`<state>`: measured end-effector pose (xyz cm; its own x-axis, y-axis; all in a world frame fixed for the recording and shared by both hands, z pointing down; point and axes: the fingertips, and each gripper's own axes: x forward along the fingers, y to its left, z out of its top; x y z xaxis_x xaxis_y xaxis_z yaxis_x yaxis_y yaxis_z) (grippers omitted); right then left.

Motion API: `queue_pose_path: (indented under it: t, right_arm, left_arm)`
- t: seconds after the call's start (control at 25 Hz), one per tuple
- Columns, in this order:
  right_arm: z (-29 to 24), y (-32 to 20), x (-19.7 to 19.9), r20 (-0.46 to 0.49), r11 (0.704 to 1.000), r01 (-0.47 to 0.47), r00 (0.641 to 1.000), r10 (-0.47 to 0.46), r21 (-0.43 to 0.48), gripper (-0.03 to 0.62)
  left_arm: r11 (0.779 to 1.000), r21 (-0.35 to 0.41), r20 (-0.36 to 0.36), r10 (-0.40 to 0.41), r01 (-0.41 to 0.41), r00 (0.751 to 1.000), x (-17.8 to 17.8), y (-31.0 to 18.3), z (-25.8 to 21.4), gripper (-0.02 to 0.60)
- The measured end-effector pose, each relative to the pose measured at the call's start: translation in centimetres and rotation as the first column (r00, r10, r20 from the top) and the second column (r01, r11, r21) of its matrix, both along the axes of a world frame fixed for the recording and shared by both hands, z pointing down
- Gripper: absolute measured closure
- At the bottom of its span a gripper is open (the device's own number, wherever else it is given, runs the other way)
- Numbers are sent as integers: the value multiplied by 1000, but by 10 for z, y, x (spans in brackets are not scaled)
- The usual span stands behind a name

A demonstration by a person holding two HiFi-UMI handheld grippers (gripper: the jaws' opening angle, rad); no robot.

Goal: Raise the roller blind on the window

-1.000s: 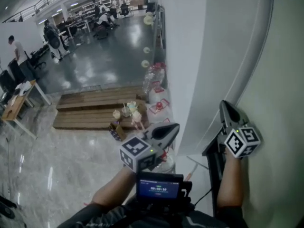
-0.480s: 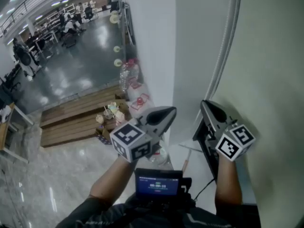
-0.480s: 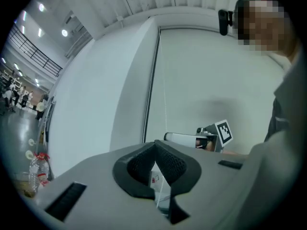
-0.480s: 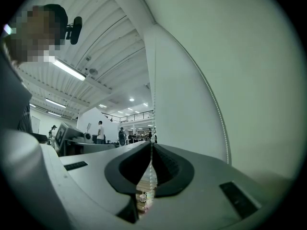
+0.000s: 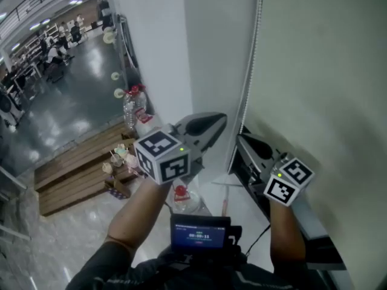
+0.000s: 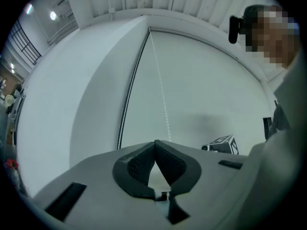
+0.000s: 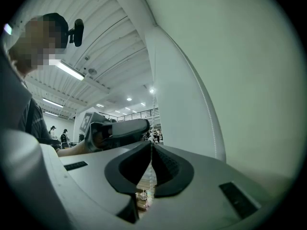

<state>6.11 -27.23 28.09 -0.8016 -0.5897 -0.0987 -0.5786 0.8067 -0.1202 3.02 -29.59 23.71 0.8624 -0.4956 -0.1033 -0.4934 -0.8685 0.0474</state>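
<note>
The pale roller blind (image 5: 320,71) fills the right of the head view. Its white bead chain (image 5: 249,71) hangs down along the blind's left edge. My right gripper (image 5: 243,139) points at the foot of that chain. In the right gripper view my right gripper (image 7: 151,145) is shut on the bead chain (image 7: 152,102), which runs up from between the jaws. My left gripper (image 5: 221,119) is raised just left of the chain and apart from it. In the left gripper view my left gripper (image 6: 154,143) is shut with nothing between the jaws, and the chain (image 6: 162,90) hangs ahead of it.
A white pillar (image 5: 157,53) stands left of the blind. Below lie a white sill (image 5: 242,207) and a dark frame (image 5: 257,183). Far below are water bottles (image 5: 134,104), a wooden platform (image 5: 72,174) with cups, and an office floor. A small screen (image 5: 199,237) sits at my chest.
My left gripper has risen and swung toward the chain. My right gripper has shifted sideways, still shut. The head view has panned, so the blind takes up more of the picture.
</note>
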Motion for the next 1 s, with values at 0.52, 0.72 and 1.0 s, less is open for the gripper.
queue_pose_path:
  t: [0.52,0.72,1.0]
  right_arm:
    - [9,4,-5,-27,1000,-12,1000,12,-1,584]
    - [8,-2,1,-17,1000,-23,1000,23,-11,585]
    - [3,3,-2,-7,1000,-2,1000,2,-16,583]
  left_arm:
    - [990,51,-5,135,-134,991,29,3,-28,505]
    - [983,54,11,173,-173,985,36,1,-35,505]
    - [972,82,-18,223,-221,975,42,10,-55,505]
